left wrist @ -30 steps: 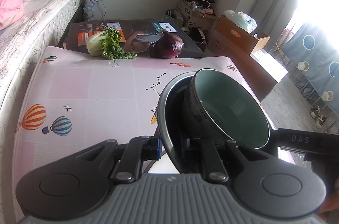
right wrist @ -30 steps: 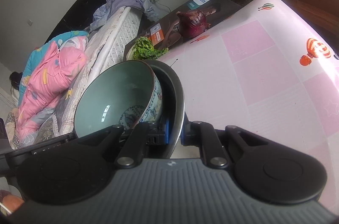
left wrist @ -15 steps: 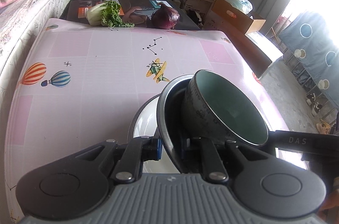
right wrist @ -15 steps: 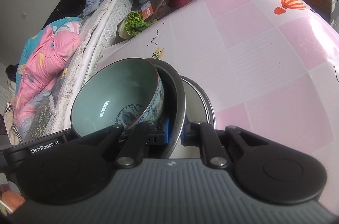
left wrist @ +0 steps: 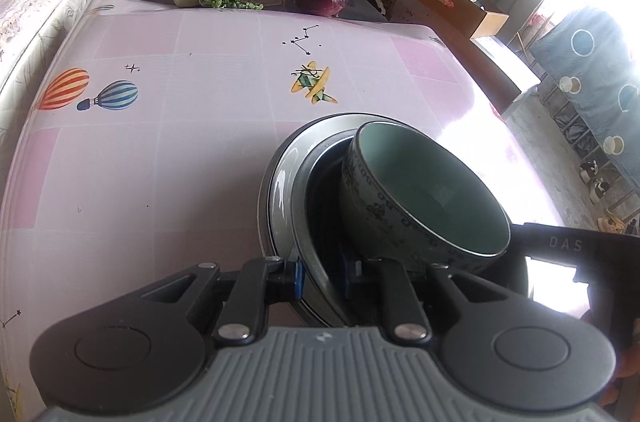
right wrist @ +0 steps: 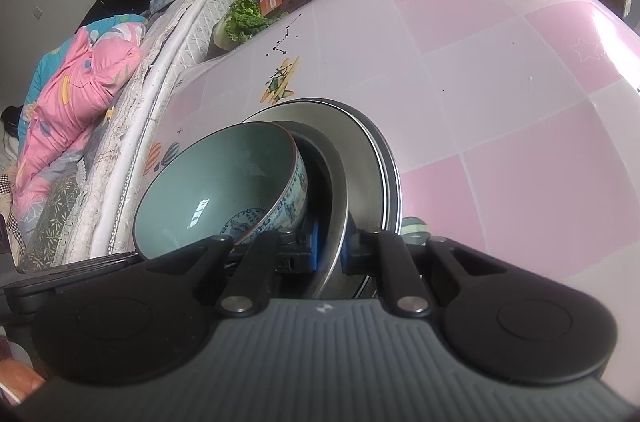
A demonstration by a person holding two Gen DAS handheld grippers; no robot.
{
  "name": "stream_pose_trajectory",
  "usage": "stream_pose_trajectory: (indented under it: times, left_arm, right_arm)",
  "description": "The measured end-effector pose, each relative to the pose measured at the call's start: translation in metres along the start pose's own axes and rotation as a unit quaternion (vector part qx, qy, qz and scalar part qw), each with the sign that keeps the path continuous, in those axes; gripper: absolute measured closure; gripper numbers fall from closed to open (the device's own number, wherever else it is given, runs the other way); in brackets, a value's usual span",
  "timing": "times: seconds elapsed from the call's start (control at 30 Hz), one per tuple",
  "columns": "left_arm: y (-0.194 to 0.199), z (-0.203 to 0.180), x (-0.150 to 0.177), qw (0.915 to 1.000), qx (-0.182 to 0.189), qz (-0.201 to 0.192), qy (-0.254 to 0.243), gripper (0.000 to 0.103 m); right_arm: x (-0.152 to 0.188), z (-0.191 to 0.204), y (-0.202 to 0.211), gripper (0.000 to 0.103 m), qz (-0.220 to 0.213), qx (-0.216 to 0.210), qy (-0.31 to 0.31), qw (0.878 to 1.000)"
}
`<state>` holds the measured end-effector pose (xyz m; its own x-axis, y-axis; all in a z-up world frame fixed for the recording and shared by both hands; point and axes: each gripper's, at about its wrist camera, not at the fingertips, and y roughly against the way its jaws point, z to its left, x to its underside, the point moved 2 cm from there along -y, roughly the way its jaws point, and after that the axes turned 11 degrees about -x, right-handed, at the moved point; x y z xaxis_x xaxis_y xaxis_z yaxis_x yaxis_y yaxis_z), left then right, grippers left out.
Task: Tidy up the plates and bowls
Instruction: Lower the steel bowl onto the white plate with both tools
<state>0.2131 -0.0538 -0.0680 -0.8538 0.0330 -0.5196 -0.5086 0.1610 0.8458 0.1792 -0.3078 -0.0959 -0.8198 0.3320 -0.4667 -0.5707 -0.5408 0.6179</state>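
While both grippers, left gripper [left wrist: 322,276] and right gripper [right wrist: 330,248], pinch opposite rims of the steel plate [left wrist: 298,222] carrying the celadon bowl [left wrist: 424,198], we hover directly over the plate stack [left wrist: 276,182] on the counter [left wrist: 160,150].

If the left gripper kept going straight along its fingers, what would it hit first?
Probably the white plate lying just beneath the metal plate that the left gripper grips; depth is uncertain.
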Motion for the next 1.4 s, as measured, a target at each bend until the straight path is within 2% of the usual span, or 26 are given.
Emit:
stream_pose_trajectory:
  times: [0.27, 0.3, 0.33, 0.43, 0.57, 0.77, 0.9, 0.97, 1.1, 1.2, 1.4]
  left_arm:
    - [0.000, -0.003, 0.004, 0.9998, 0.007, -0.002, -0.021, 0.083]
    - [0.002, -0.002, 0.003, 0.9997, 0.006, -0.007, -0.021, 0.081]
    - [0.004, 0.000, 0.002, 0.9997, 0.009, -0.012, -0.018, 0.075]
    - [0.013, 0.003, 0.002, 0.9992, 0.017, -0.028, -0.022, 0.070]
    - [0.022, -0.001, 0.005, 0.9985, 0.016, -0.039, -0.036, 0.070]
    - [0.025, -0.009, 0.008, 0.9975, -0.007, -0.049, -0.051, 0.070]
    - [0.039, -0.012, 0.008, 0.9946, -0.027, -0.077, -0.064, 0.064]
    - [0.047, -0.015, 0.007, 0.9920, -0.039, -0.095, -0.073, 0.058]
    - [0.055, -0.024, 0.005, 0.9886, -0.048, -0.112, -0.089, 0.055]
    - [0.053, -0.030, 0.004, 0.9878, -0.052, -0.111, -0.096, 0.053]
    - [0.044, -0.035, 0.006, 0.9895, -0.047, -0.099, -0.094, 0.054]
  right_arm:
    - [-0.005, 0.000, 0.003, 0.091, -0.023, 0.023, 0.026, 0.999]
    - [-0.006, -0.002, 0.005, 0.091, -0.026, 0.026, 0.025, 0.999]
    - [-0.007, -0.004, 0.006, 0.091, -0.032, 0.024, 0.023, 0.999]
    - [-0.010, -0.011, 0.015, 0.092, -0.044, 0.014, 0.015, 0.999]
    - [-0.009, -0.009, 0.019, 0.090, -0.047, 0.015, 0.023, 0.999]
    - [-0.001, -0.008, 0.021, 0.091, -0.044, 0.012, 0.019, 0.999]
    - [-0.002, -0.003, 0.034, 0.084, -0.065, 0.015, 0.028, 0.997]
    - [-0.005, -0.003, 0.041, 0.079, -0.077, 0.008, 0.023, 0.997]
    - [-0.013, -0.004, 0.050, 0.070, -0.097, -0.020, 0.003, 0.995]
    - [-0.016, -0.002, 0.046, 0.069, -0.091, -0.033, 0.001, 0.995]
    - [-0.013, 0.006, 0.021, 0.069, -0.057, -0.030, 0.013, 0.998]
